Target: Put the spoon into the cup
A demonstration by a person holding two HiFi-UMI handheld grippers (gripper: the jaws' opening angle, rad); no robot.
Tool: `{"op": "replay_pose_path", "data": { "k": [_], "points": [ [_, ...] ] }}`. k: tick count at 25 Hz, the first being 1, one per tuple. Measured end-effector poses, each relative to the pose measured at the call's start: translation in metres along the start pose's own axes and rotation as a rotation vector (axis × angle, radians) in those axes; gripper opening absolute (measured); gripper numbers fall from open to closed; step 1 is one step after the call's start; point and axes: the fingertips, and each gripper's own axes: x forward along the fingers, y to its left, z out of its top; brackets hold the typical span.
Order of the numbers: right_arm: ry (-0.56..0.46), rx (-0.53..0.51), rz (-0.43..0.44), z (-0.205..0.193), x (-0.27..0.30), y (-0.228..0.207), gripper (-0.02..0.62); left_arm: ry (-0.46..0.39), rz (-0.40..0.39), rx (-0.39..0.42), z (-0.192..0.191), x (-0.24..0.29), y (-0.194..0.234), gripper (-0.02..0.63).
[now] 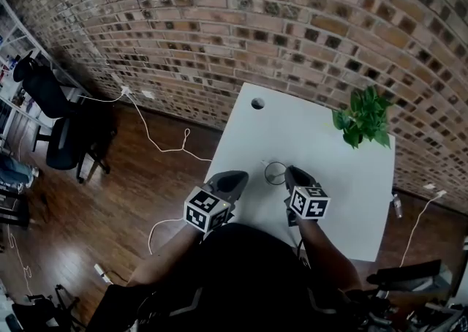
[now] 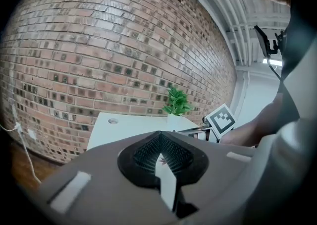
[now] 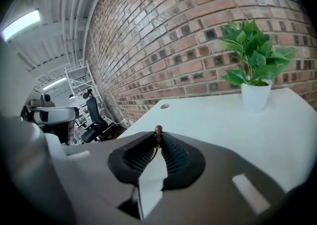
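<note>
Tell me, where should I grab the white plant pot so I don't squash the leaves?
I'd grip the white pot across its side, just under the rim, coming in level over the table. It stands upright, the leaves cover its top, and the brick wall is right behind.

The right tongs [image 3: 157, 140] pinched the small brown end of the spoon [image 3: 158, 130] between their tips, over a white worktop [image 3: 208, 120], with a potted plant [image 3: 255, 58] ahead to their right against a brick wall [image 3: 163, 35].
</note>
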Motion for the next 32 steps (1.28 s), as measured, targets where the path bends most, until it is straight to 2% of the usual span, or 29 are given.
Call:
{"op": "replay_pose_path", "data": {
  "k": [3,6,14,20,22,24,27,32],
  "points": [
    [0.013,-0.007,-0.004,-0.002,0.0,0.0,0.055,0.006,-0.012,0.0,0.0,0.0,-0.004,-0.008],
    [0.026,0.008,-0.008,-0.006,-0.001,-0.002,0.128,0.011,-0.003,0.007,-0.001,0.0,-0.003,-0.008],
    [-0.038,0.038,-0.033,0.004,-0.025,-0.01,0.146,0.022,-0.035,-0.003,-0.002,-0.004,-0.012,-0.008],
    [-0.103,0.045,-0.046,0.018,-0.049,-0.007,0.145,0.014,-0.063,0.032,-0.001,-0.001,-0.021,-0.008],
    [-0.132,0.038,-0.056,0.025,-0.06,-0.005,0.132,0.007,-0.074,0.04,0.002,-0.002,-0.026,-0.008],
    [-0.162,0.034,-0.071,0.033,-0.074,-0.004,0.061,0.009,-0.083,0.038,0.007,-0.004,-0.032,-0.008],
    [-0.218,0.041,-0.096,0.045,-0.102,-0.003,0.014,0.008,-0.108,0.039,0.016,-0.009,-0.043,-0.008],
    [-0.297,0.04,-0.116,0.059,-0.144,0.005,0.008,-0.035,-0.134,0.036,0.029,-0.019,-0.054,-0.008]
  ]
}}
